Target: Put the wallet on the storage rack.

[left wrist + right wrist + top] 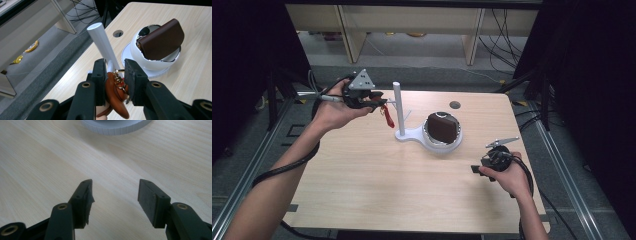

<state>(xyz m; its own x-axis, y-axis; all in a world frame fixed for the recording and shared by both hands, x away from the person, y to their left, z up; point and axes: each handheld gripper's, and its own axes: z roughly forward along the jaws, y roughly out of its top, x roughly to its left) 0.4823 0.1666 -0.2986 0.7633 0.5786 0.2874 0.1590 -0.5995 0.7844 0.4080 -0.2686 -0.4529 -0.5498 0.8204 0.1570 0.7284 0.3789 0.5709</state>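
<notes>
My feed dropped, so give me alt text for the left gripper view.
The left gripper is shut on a brown leather keychain with a gold clasp, close to the white post of a stand. Beyond, a brown wallet sits in the stand's white bowl on the wooden table.

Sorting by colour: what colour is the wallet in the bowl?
Dark brown; the wallet shows best in the left gripper view.

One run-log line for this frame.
left gripper: shut on keychain | near white post | right gripper: open, empty | wallet: in bowl
</notes>
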